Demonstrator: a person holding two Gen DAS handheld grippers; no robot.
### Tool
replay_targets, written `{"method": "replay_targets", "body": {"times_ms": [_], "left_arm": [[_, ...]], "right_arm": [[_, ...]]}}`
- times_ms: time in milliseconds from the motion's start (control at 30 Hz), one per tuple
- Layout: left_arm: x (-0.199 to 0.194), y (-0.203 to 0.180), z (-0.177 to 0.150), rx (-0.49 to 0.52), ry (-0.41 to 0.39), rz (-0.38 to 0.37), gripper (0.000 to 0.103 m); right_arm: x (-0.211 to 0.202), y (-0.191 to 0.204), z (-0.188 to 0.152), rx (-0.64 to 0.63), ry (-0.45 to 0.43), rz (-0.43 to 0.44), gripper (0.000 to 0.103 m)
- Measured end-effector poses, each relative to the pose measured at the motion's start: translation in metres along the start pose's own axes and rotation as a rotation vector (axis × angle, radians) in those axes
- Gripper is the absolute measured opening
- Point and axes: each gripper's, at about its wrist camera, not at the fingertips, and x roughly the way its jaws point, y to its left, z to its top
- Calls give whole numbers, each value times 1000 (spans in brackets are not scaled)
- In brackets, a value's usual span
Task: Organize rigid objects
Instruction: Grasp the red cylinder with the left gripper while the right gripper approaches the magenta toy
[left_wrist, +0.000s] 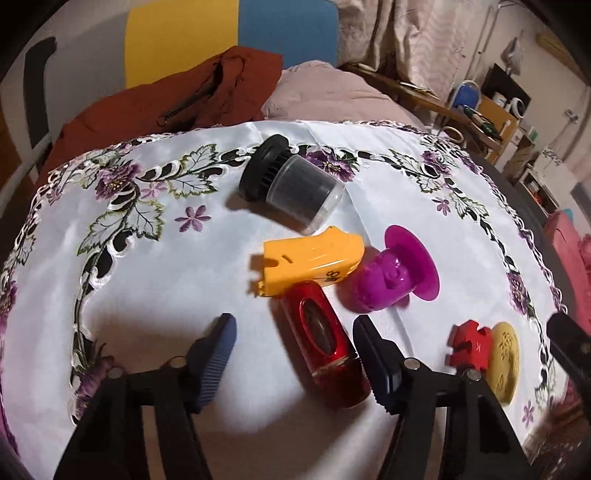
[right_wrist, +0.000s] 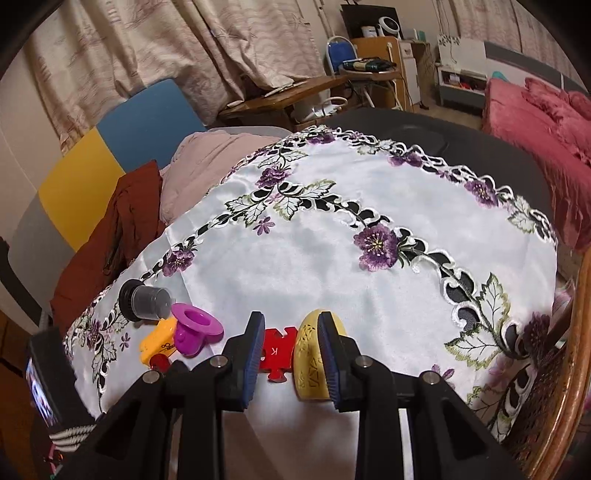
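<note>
A glossy red case lies on the white embroidered cloth between the fingers of my left gripper. Its right pad is against the case and its left pad stands clear of it, so the gripper is open. Just beyond the case lie a yellow plastic housing, a magenta flanged piece and a black-lidded clear jar on its side. My right gripper is shut on a red puzzle piece and a yellow patterned disc, pressed together on edge just over the cloth. That pair also shows in the left wrist view: the red puzzle piece and yellow disc.
A rust-red garment and pink bedding lie past the cloth's far edge. The cloth's wide right part bears no objects. A wicker rim curves at the far right, and a dark device with a lit screen sits at the lower left.
</note>
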Motion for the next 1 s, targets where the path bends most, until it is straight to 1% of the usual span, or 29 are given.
{"method": "replay_targets", "body": {"times_ms": [100, 167, 233, 267, 333, 367, 400, 433, 467, 500, 633, 700, 767, 867, 967, 1000], "left_arm": [[-2, 4, -2, 15, -14, -11, 66], [-3, 6, -2, 13, -19, -2, 66], [-2, 5, -1, 6, -16, 5, 70], [0, 3, 0, 10, -13, 21, 72], [4, -1, 2, 35, -9, 56, 71], [5, -3, 2, 53, -16, 63, 59], [5, -4, 1, 75, -26, 70, 38], [5, -4, 0, 103, -40, 86, 33], [3, -1, -1, 117, -52, 81, 28], [3, 2, -2, 119, -55, 64, 26], [-5, 20, -8, 108, -60, 8, 26], [-11, 28, -12, 101, -68, 3, 26], [-18, 40, -20, 79, -82, 6, 26], [-26, 57, -31, 49, -103, 5, 26], [-31, 66, -38, 36, -117, -2, 26], [-32, 67, -39, 39, -120, -2, 26]], "right_arm": [[1, 0, 0, 1, 9, 7, 29], [1, 1, -1, -5, 13, 10, 29], [1, 2, -1, -9, 12, 13, 29], [1, 3, -1, -12, 11, 16, 29], [1, 3, -1, -16, 11, 21, 29], [1, 4, -1, -19, 12, 30, 29], [1, 5, -1, -22, 15, 38, 29], [2, 7, -2, -30, 21, 49, 29], [2, 9, -3, -38, 25, 57, 29], [2, 11, -3, -48, 27, 65, 29], [4, 22, -6, -99, 47, 107, 29], [8, 30, -9, -133, 73, 133, 29], [15, 43, -13, -197, 113, 149, 29], [25, 63, -11, -295, 139, 140, 29], [34, 84, 1, -388, 103, 117, 29], [38, 89, 5, -408, 106, 112, 29]]}}
